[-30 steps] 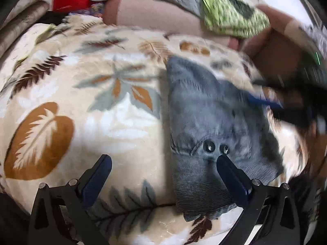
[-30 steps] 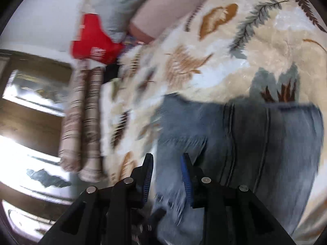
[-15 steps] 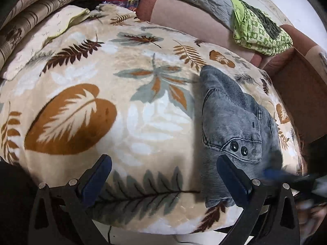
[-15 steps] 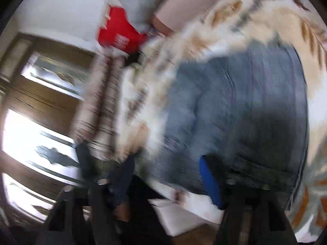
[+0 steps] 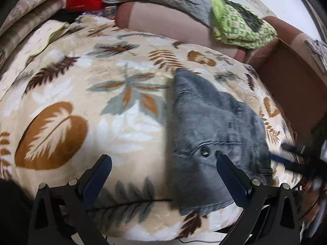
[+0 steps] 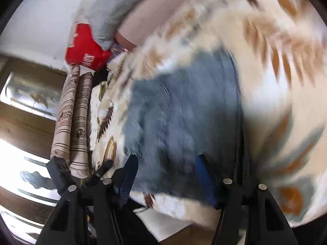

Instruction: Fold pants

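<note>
Pants [image 5: 214,134] lie bunched at right near edge of leaf blanket [image 5: 81,94]. Left gripper [image 5: 163,171] jaws wide apart, holding nothing. Right gripper [image 6: 166,175] jaws apart too, right view blurry. Best: grab waist edge, pull flat, fold slowly.

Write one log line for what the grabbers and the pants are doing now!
left gripper: open, holding nothing | right gripper: open, holding nothing | pants: folded, on leaf-print blanket
</note>
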